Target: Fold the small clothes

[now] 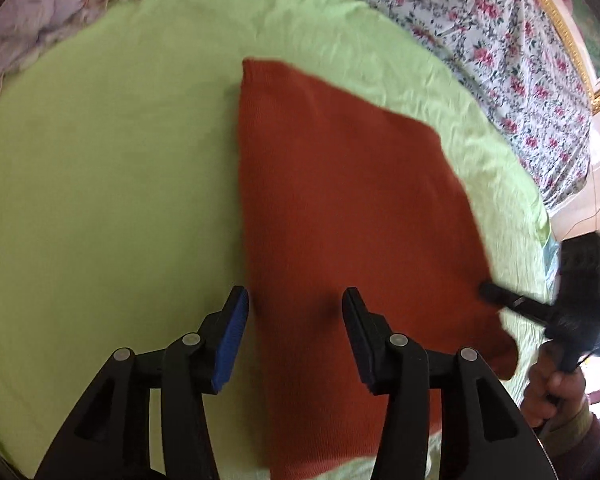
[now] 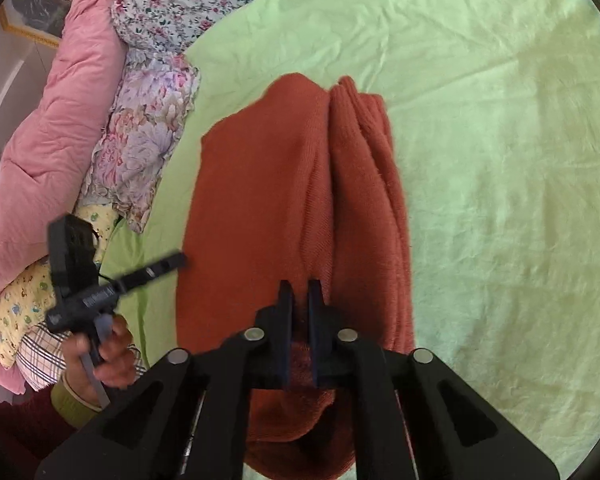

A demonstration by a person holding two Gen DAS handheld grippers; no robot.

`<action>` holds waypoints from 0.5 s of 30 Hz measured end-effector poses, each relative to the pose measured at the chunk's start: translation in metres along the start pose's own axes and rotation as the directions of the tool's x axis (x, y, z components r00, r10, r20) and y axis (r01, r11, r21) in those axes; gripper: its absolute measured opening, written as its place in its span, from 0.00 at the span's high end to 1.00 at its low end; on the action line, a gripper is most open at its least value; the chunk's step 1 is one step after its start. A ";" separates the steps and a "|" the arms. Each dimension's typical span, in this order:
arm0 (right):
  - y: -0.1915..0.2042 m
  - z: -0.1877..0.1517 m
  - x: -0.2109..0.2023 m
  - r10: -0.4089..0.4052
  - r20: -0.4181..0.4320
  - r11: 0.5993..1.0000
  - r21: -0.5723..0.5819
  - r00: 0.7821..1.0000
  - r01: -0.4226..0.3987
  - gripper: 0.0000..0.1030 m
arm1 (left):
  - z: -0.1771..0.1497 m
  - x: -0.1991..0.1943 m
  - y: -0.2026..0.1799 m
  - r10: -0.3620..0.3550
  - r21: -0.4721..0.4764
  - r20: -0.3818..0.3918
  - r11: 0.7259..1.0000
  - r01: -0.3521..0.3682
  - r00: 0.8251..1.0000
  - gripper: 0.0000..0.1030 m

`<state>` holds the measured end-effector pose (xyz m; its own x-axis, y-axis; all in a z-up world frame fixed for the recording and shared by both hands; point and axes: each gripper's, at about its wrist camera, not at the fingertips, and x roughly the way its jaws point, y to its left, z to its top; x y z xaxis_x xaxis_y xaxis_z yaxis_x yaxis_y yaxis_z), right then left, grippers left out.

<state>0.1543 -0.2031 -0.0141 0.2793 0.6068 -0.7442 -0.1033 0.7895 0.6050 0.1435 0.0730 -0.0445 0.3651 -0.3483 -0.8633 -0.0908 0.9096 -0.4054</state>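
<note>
A rust-red knitted garment lies partly folded on the light green sheet. My left gripper is open and empty, its jaws wide apart over the garment's near left edge. My right gripper is shut on the near edge of the red garment; cloth shows between its jaws. A folded ridge of the garment runs along its right side. The right gripper also shows at the garment's right edge in the left wrist view. The left gripper also shows at the garment's left edge in the right wrist view.
A floral bedspread lies beyond the green sheet. A pink quilt, a floral pillow and a yellow patterned cloth are piled at the left. A gold picture frame hangs at the far right.
</note>
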 end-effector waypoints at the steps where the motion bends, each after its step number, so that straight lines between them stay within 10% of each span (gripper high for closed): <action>1: 0.006 0.001 -0.013 0.032 0.038 0.999 -0.001 0.999 -0.032 0.93 | -0.006 0.000 -0.001 -0.009 -0.009 -0.008 1.000 0.009 1.000 0.52; 4: 0.023 -0.001 -0.058 0.079 0.143 0.995 -0.065 0.986 -0.071 0.93 | -0.020 -0.003 -0.007 -0.036 -0.004 0.000 0.999 0.036 0.999 0.52; 15: -0.059 -0.019 -0.003 -0.095 0.029 0.990 0.107 0.995 0.091 0.93 | -0.019 0.014 -0.014 -0.023 0.020 -0.054 1.000 0.024 0.998 0.48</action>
<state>0.1415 -0.2501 -0.0528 0.3158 0.5262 -0.7896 0.0249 0.8272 0.5613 0.1326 0.0508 -0.0562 0.3170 -0.3808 -0.8686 -0.0638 0.9052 -0.4201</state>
